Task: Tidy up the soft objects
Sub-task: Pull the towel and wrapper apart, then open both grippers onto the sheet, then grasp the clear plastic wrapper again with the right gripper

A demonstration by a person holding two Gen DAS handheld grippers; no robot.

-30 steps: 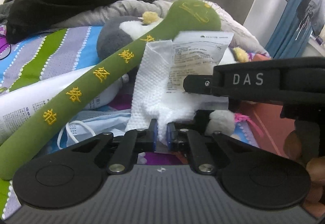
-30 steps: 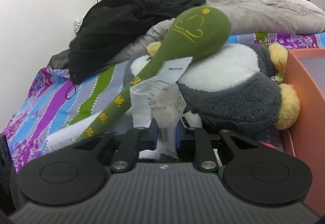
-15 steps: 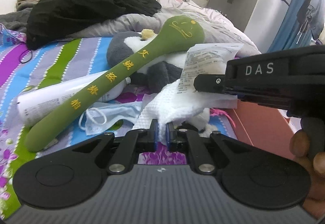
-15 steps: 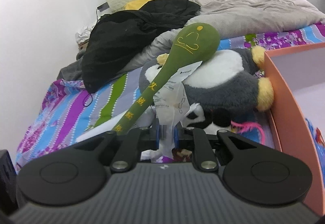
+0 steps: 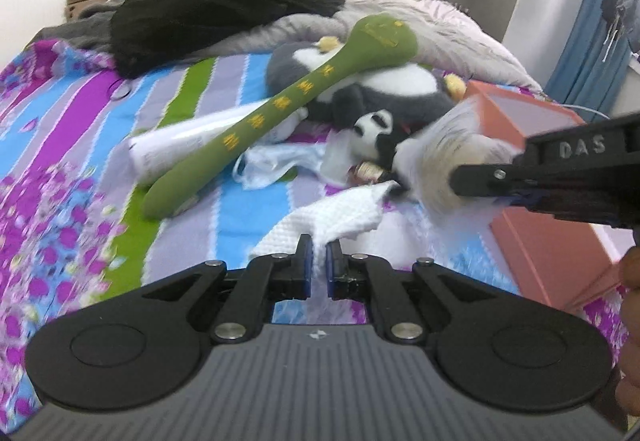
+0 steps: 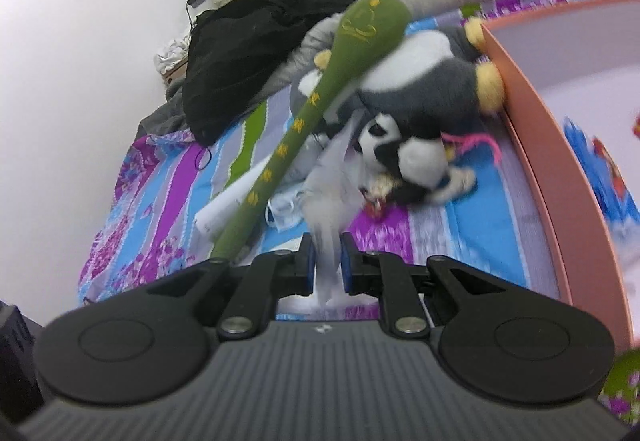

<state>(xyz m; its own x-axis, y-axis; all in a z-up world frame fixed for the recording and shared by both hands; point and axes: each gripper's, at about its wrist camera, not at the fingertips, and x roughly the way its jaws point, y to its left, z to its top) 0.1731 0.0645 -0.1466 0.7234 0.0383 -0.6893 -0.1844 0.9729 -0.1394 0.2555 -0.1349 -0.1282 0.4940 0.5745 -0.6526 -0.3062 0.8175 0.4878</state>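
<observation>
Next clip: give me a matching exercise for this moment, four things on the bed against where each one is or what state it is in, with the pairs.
Things:
1. white cloth
2. green plush stick
3. black clothes
4. panda plush

Places or states:
A. heaped at the far end of the bed
B. pinched in the left gripper
C. lying on the striped sheet near the orange box
D. head propped on the grey plush, tail down on the sheet

Pairs: 1-B, 2-D, 3-A, 4-C
</observation>
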